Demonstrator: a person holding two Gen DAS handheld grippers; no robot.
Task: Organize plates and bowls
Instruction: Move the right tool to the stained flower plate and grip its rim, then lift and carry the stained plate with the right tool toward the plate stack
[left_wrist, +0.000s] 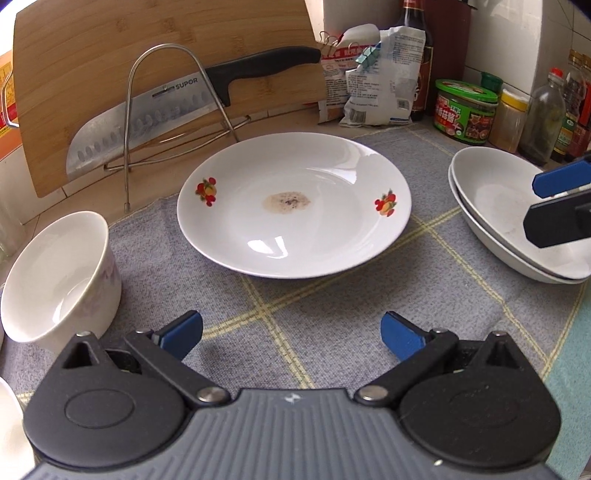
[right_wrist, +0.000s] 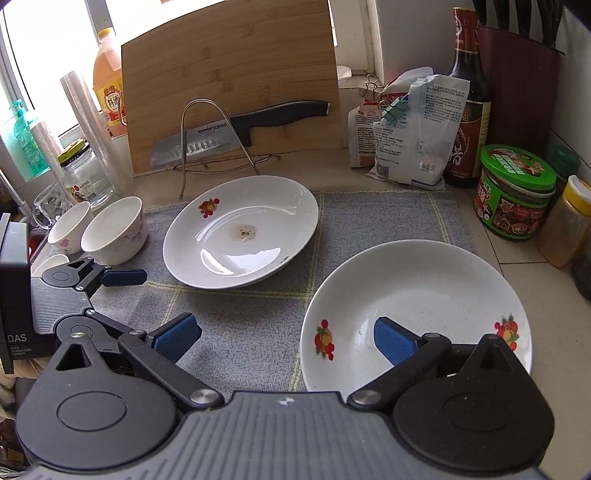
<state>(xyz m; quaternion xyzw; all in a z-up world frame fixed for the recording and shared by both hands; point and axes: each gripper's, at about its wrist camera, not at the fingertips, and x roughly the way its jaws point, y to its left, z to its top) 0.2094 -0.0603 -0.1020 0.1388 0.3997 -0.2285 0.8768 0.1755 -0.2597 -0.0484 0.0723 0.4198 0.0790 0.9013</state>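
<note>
On the grey checked mat (right_wrist: 236, 332) in the middle of the counter (right_wrist: 524, 280) sits a white plate w/ fruit decals (left_wrist: 295, 206), a brownish dried stain at its centre. The left gripper (left_wrist: 291, 332) hovers over the mat on the near side of that plate, fingers (left_wrist: 183, 330) spread wide, nothing between them; plate lies straight ahead of the gap, apart from both pads.

The right gripper (right_wrist: 288, 336) is also wide open & holds nothing. Its right finger (right_wrist: 393, 338) is over the inside of a second stack of plates (right_wrist: 417, 291), which sits at the mat's right edge, partly off onto the bare counter; the left finger is over the mat beside that stack. Can't tell if the pad touches the plate. In the left wrist view this stack shows as two nested dishes. The top one looks empty apart from faint smears.

Toward the left edge of the mat stands a white bowl (left_wrist: 62, 277), empty, tilted a bit; in the right wrist view a second small bowl (right_wrist: 70, 227) is just beside it, touching or nearly so.

Along the back of the counter: bamboo cutting board (left_wrist: 147, 74) leaning upright, a cleaver (left_wrist: 155, 122) in a wire rack (left_wrist: 166, 103) in front of it, clipped bags (right_wrist: 413, 133), dark sauce bottle (right_wrist: 467, 96), green-lid jar (right_wrist: 517, 192).
</note>
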